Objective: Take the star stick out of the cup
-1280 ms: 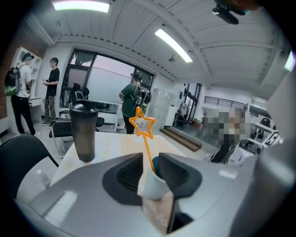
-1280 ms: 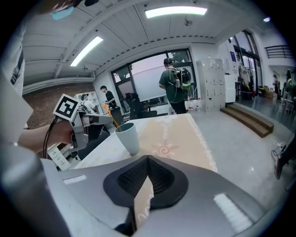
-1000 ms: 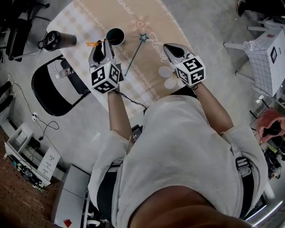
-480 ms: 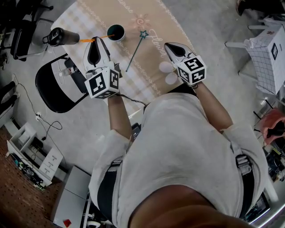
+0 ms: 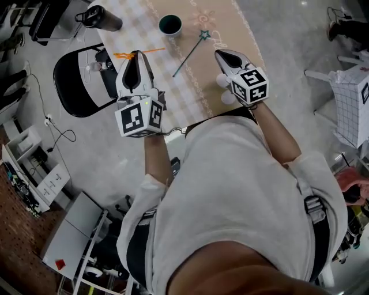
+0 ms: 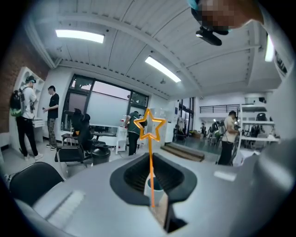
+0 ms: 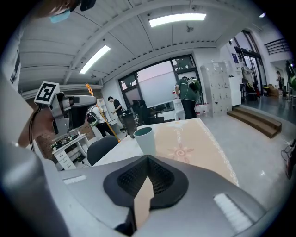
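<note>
currently the orange star stick (image 6: 150,162) is out of the cup (image 5: 170,25) and clamped in your left gripper (image 5: 136,55); the left gripper view shows both jaws closed on the lower part of the shaft, star end up, the shaft running roughly straight up the middle of the view; from the head view the stick lies crosswise at the jaw tips, poking out to either side, held in the air over the checked left side of the table (image 5: 135,31), well apart from the cup; the cup stands upright toward the far end of the table, white outside, teal inside; a teal star stick (image 5: 189,55) lies flat on the beige runner (image 5: 193,89) between the cup and your right gripper (image 5: 221,54), star end nearer the cup; right gripper: jaws pressed together, empty, hovering over the near part of the runner and looking along the table at the cup; outward: dark tumbler (image 5: 101,17) at the far-left corner of the table; black chair (image 5: 75,86) just left of the table, beside your left gripper; people (image 6: 27,115) stand in the room behind.
</note>
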Action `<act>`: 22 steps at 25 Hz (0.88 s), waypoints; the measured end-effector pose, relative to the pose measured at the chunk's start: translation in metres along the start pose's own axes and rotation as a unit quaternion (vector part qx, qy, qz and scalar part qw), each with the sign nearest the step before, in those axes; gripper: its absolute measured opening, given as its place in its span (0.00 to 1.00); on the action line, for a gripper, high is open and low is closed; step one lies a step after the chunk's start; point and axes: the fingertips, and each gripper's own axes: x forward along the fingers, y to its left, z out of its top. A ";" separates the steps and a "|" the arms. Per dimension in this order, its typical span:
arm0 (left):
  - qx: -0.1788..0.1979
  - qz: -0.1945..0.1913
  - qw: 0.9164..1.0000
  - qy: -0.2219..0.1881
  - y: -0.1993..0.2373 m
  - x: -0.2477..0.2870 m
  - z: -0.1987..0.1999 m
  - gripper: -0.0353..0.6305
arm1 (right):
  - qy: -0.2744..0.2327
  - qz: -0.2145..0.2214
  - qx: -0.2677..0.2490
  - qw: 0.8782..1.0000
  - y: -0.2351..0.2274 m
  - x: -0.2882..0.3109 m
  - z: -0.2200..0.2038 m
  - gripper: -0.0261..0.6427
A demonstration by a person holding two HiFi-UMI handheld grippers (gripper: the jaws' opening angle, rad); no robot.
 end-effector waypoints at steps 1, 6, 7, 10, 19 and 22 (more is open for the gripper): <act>0.006 0.000 1.000 0.012 -0.002 -0.006 -0.004 0.08 | 0.000 0.005 0.000 1.000 0.002 0.003 0.000 0.04; -0.001 -0.036 0.997 0.072 -0.022 -0.018 -0.039 0.08 | 0.000 0.022 0.003 1.000 0.009 0.011 -0.001 0.04; -0.002 -0.045 0.995 0.088 -0.028 -0.017 -0.050 0.08 | 0.000 0.022 0.004 1.000 0.009 0.011 -0.003 0.04; -0.010 -0.078 0.987 0.141 -0.047 -0.012 -0.087 0.08 | 0.003 0.018 0.012 1.000 0.005 0.008 -0.009 0.04; 0.010 -0.152 0.954 0.259 -0.095 0.022 -0.158 0.08 | 0.004 -0.012 0.035 0.999 -0.024 -0.008 -0.017 0.04; 0.021 -0.159 0.952 0.261 -0.101 0.041 -0.163 0.08 | 0.002 -0.023 0.041 0.999 -0.034 -0.013 -0.017 0.04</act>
